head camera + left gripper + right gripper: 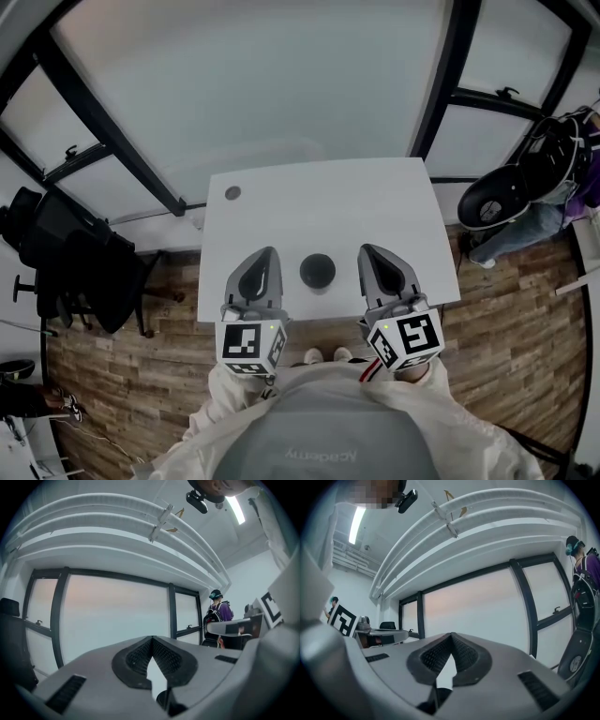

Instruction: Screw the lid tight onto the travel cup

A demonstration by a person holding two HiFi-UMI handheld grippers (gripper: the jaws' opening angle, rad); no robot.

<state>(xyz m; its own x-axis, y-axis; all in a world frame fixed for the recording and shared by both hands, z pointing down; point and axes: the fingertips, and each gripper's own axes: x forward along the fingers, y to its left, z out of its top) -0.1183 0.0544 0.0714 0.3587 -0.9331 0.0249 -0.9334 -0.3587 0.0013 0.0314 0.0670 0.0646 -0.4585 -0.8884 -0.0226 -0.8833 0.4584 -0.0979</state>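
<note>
The travel cup (317,271), seen from above with its dark round lid on top, stands near the front edge of the white table (319,202). My left gripper (266,253) lies level just left of the cup, apart from it. My right gripper (369,250) lies just right of it, also apart. Both are shut with nothing between the jaws. In the left gripper view the ribbed pads (140,657) meet at the tip of the left gripper (152,640). In the right gripper view the right gripper (451,636) is closed the same way. A dark shape low between each pair of jaws is too hidden to name.
A small grey round mark (232,192) sits at the table's far left corner. A black chair (70,267) stands left of the table. A person in purple (562,173) stands at the right by the windows (262,84). Wood floor (141,394) surrounds the table.
</note>
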